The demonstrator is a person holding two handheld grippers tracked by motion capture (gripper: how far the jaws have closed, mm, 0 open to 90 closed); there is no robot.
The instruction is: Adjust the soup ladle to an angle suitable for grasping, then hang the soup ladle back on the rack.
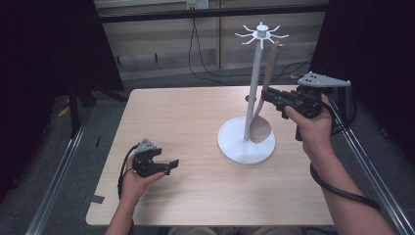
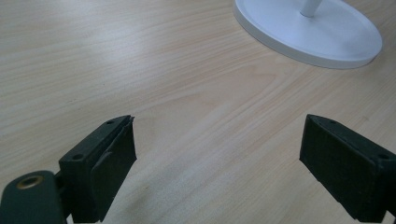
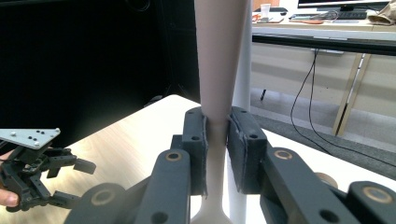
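Spoon (image 3: 218, 70) pinched in right gripper (image 3: 216, 154) fingers — left gripper (image 2: 217, 163) agape.

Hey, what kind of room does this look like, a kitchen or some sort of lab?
Probably a lab or office workroom, not a kitchen. A plain wooden table sits between black curtains, cables trail along the floor by the wall, and a desk with a keyboard stands in the background.
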